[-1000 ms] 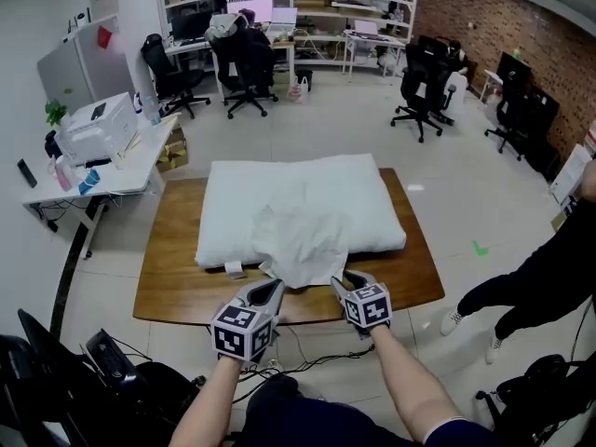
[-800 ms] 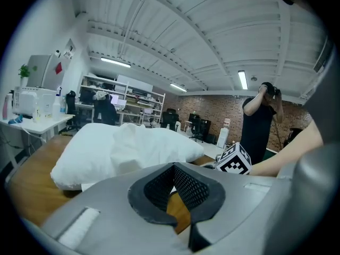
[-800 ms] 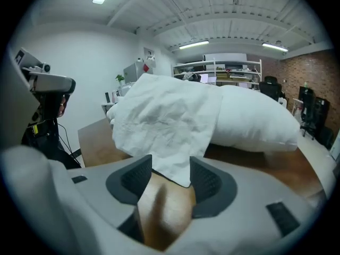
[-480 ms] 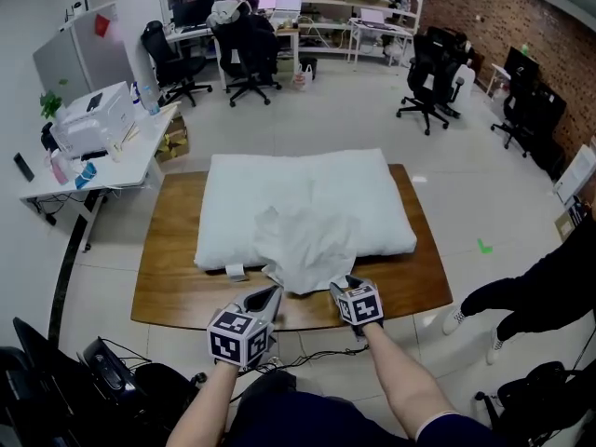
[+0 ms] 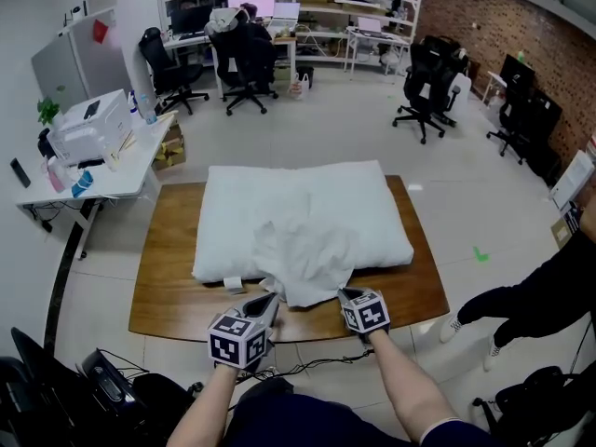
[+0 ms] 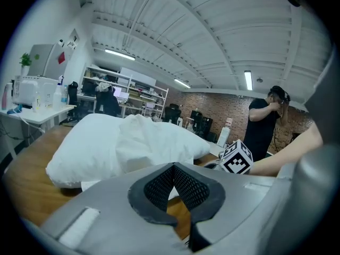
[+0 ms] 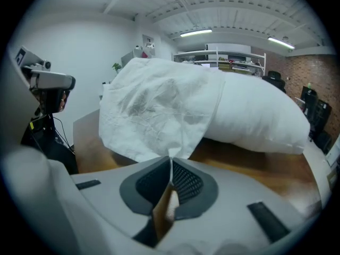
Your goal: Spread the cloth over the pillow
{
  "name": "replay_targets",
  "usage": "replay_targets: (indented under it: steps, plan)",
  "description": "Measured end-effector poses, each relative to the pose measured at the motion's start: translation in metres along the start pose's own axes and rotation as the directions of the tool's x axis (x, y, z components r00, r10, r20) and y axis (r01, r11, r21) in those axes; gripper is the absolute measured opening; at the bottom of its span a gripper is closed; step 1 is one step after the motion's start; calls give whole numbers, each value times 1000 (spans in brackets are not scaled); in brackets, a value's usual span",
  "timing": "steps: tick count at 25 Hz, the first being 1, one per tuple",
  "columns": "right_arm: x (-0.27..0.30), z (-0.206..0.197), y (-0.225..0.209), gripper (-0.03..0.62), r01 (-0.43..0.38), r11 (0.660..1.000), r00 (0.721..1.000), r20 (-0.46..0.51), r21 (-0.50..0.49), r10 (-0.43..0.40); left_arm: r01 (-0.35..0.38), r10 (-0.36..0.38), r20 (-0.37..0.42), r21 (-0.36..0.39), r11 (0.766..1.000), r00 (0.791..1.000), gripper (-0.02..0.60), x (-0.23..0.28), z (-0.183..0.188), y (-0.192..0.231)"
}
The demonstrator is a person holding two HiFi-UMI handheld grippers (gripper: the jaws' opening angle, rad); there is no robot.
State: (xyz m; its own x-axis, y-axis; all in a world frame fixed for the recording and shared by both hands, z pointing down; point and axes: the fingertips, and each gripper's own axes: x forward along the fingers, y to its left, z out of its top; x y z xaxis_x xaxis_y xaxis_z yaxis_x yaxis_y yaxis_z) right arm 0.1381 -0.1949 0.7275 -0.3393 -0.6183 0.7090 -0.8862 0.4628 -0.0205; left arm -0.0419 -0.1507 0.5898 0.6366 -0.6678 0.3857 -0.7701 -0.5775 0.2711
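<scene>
- The pillow (image 5: pixel 307 198) lies flat along a wooden desk (image 5: pixel 168 287) and covers most of its top; bare wood shows at both ends and along the near edge.
- The cloth (image 5: pixel 303 250), white and crumpled, sits bunched on the near middle of the pillow. Its lower edge spills over the pillow's front onto the desk.
- The right tongs (image 5: pixel 345 293) are at the cloth's near right corner. They have just been closing, and the right gripper view shows the 2 pads pressed on a thin fold of cloth, which rises from the tips towards the pillow.
- The left tongs (image 5: pixel 271 298) are at the cloth's near left edge, just beside the right pair. In the left gripper view their pads meet at the tip; I cannot tell whether any cloth is nipped between them.
- A small white tag (image 5: pixel 233 284) lies on the desk by the pillow's near left corner.
- A person in dark clothes (image 5: pixel 540 287) stands on the floor to the right of the desk.
- Office chairs (image 5: pixel 244 68) and a white side desk (image 5: pixel 102 180) stand farther off.
</scene>
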Motion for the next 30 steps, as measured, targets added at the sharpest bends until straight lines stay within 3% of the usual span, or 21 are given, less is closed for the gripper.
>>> replay_targets:
  steps: [8, 16, 30]
  plan:
    - [-67, 62, -9, 23, -8, 999, 980, 196, -44, 16, -37, 36, -57, -10, 999, 998, 0, 1, -16, 20]
    - [-144, 168, -12, 21, 13, 996, 891, 452, -85, 27, -32, 30, -61, -21, 999, 998, 0, 7, -20, 23]
    - [-223, 333, -17, 21, 115, 976, 751, 659, -187, 38, -10, 9, 12, 21, 1000, 1000, 0, 8, 15, 13]
